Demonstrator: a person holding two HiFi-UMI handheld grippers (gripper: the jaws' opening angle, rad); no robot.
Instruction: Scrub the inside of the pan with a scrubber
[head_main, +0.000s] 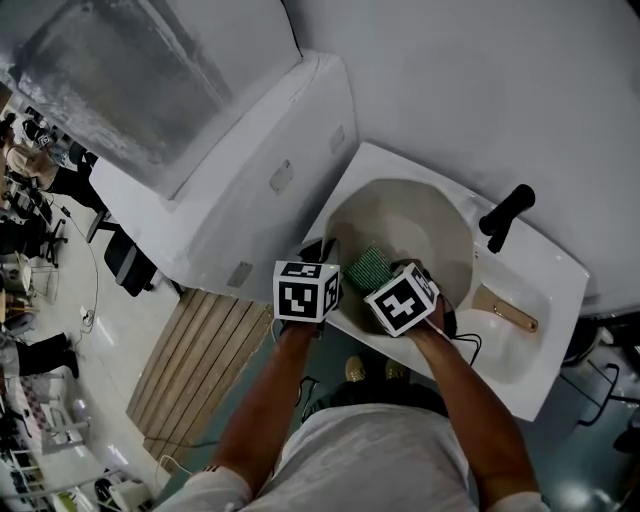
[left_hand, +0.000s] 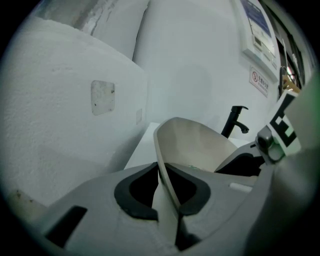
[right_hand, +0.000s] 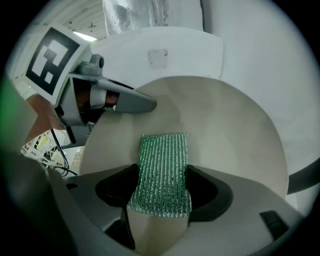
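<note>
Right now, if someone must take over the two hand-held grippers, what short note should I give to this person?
Left hand-held gripper: shut on the rim of the pan, which sits in the sink.
Right hand-held gripper: shut on the green scrubber, which lies against the pan's inner wall.
Done: both grips set; how much is scrubbed cannot be told.
Left: scrub the whole inside.
</note>
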